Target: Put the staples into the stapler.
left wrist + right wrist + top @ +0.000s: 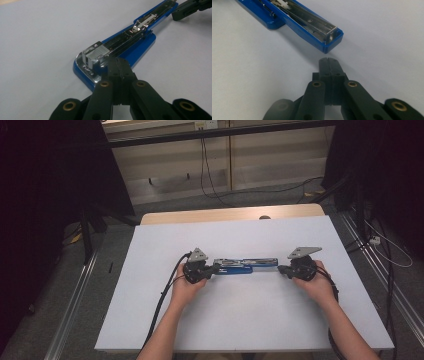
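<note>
A blue stapler (245, 265) lies folded out flat on the white table (240, 320), its metal staple track facing up. My left gripper (216, 269) is at the stapler's left end. In the left gripper view its jaws are pressed together with nothing between them, and the left gripper (118, 61) has its tips against the stapler (130, 42) beside the metal head. My right gripper (281, 269) sits at the right end. In the right gripper view the right gripper (328, 60) is shut and empty, a short gap from the blue stapler (299, 22) arm's tip.
A wooden strip (225, 214) runs along the table's far edge. Black cables (165, 300) trail from both grippers toward the near edge. Metal rails (75, 305) flank the table on the floor, and dark stands rise at both sides.
</note>
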A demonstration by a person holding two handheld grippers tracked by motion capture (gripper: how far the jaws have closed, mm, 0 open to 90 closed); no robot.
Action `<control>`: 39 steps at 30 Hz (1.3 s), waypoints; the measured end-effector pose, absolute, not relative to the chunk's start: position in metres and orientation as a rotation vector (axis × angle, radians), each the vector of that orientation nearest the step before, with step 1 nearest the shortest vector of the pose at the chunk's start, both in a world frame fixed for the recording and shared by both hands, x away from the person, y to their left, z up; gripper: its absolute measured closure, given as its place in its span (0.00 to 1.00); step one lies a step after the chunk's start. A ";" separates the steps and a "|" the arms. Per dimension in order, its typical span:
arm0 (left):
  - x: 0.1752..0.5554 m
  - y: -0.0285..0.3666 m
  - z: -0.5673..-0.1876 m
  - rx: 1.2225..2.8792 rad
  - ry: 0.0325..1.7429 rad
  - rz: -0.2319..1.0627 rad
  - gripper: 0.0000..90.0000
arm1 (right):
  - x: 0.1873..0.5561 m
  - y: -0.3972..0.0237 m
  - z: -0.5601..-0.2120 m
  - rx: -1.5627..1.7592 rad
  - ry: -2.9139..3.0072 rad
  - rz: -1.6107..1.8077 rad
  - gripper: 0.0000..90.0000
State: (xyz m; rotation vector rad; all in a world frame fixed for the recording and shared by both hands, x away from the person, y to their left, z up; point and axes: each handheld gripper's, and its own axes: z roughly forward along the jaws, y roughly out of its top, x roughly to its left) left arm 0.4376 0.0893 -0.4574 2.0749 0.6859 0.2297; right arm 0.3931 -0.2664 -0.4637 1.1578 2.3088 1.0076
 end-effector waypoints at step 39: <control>0.441 0.097 -0.462 2.064 0.692 0.281 1.00 | 0.396 -0.267 -0.465 1.149 2.312 1.047 1.00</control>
